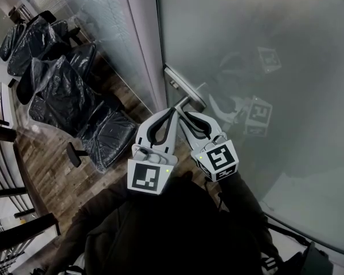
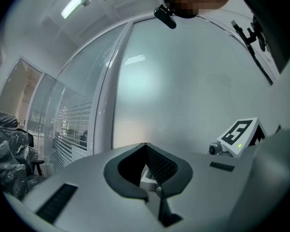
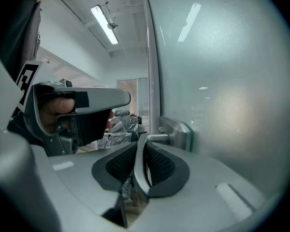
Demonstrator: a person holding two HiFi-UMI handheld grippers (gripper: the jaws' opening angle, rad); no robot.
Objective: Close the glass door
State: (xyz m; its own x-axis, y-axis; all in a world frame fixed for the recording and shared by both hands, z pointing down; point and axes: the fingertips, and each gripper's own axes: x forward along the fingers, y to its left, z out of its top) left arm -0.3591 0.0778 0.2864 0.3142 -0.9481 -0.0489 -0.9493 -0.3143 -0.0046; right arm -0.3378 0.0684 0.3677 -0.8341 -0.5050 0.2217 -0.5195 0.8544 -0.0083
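**Head view, near to far.** At 6 o'clock was the person's dark jacket [image 1: 178, 234]. Just above it, the two marker cubes lay side by side.

From them the left gripper [image 1: 173, 112] and the right gripper [image 1: 187, 115] reached toward 12 o'clock. They met at the metal door handle [image 1: 190, 98].

- **Right gripper:** its own view showed the jaws clenched on the handle's lever, with the lever upright between the ribbed pads.
- **Left gripper:** the jaw tips were drawn together, and the lever's end was gripped between the pads.

The handle stood out from a metal plate [image 1: 180, 83] on the frosted glass door [image 1: 264, 50]. The door filled the field from 12 to 4 o'clock, and its edge lay beside a pale frame post [image 1: 142, 39]. Whether the door sat fully home could not be told.

Farthest, at 10 o'clock behind a glass wall [image 1: 100, 16], stood chairs wrapped in plastic [image 1: 57, 90] on a wooden floor [image 1: 40, 153].
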